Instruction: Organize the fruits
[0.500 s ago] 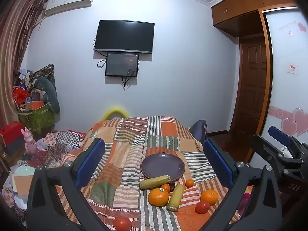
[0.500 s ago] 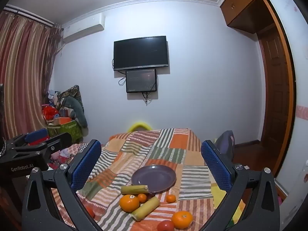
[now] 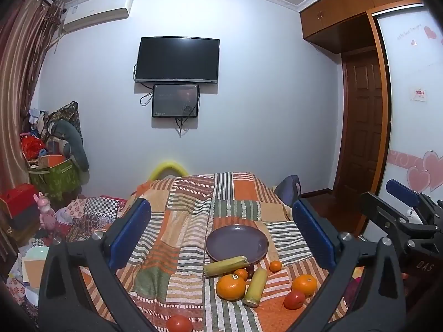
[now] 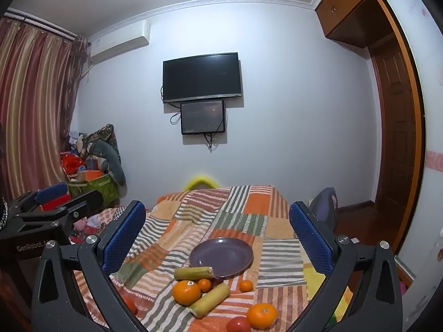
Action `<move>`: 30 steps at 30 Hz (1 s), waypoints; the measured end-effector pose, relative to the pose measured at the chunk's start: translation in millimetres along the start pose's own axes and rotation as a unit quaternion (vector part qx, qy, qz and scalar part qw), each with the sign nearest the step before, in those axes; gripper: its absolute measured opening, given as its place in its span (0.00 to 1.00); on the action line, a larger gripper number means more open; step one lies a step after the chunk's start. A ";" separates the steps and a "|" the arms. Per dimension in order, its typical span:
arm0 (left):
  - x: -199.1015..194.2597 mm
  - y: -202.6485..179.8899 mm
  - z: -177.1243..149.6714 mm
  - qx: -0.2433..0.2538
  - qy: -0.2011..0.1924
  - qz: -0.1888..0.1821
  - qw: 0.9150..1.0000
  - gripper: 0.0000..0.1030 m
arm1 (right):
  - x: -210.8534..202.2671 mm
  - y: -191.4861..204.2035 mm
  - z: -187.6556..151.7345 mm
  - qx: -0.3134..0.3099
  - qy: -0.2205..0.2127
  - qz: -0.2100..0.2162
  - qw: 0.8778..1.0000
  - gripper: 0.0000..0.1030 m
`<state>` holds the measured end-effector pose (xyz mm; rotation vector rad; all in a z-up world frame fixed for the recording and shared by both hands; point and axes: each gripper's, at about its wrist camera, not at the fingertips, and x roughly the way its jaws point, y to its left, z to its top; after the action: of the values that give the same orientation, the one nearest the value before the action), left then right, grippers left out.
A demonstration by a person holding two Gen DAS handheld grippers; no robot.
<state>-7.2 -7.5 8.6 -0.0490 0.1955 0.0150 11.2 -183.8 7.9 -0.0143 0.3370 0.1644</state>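
Nothing moved; orange (image 3: 230,287) lies beyond left hand-held gripper (image 3: 219,204).

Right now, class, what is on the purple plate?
The purple plate holds no fruit. One corn cob lies across its near rim, hiding that edge. The oranges and tomatoes sit on the striped blanket in front.

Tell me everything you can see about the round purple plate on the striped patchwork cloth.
The round purple plate is shallow, smooth and slightly glossy, perhaps ceramic, with a low raised rim. It lies flat and empty on the striped patchwork cloth. One yellow-green corn cob lies across its near rim; whether they touch is unclear. The oranges and tomatoes lie nearer the cameras, off the plate. No gripper touches it.
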 end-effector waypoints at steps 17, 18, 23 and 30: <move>-2.9 -2.3 1.7 0.002 -0.001 -0.007 1.000 1.00 | -4.2 -6.5 -0.9 0.006 -0.004 -0.003 1.000 1.00; -2.9 -2.4 1.5 0.003 -0.001 -0.007 1.000 1.00 | -4.2 -6.8 -0.8 0.007 -0.003 -0.003 1.000 1.00; -2.9 -2.4 1.4 0.002 -0.001 -0.007 1.000 1.00 | -4.6 -6.7 -0.1 0.008 -0.002 -0.004 1.000 1.00; -2.6 -3.3 1.8 0.003 -0.002 -0.008 1.000 1.00 | -4.3 -7.1 -0.6 0.008 -0.001 -0.004 1.000 1.00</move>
<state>-9.3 -10.8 11.0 -0.0449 0.1920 -0.0013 8.2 -191.5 8.6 0.0002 0.3358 0.1539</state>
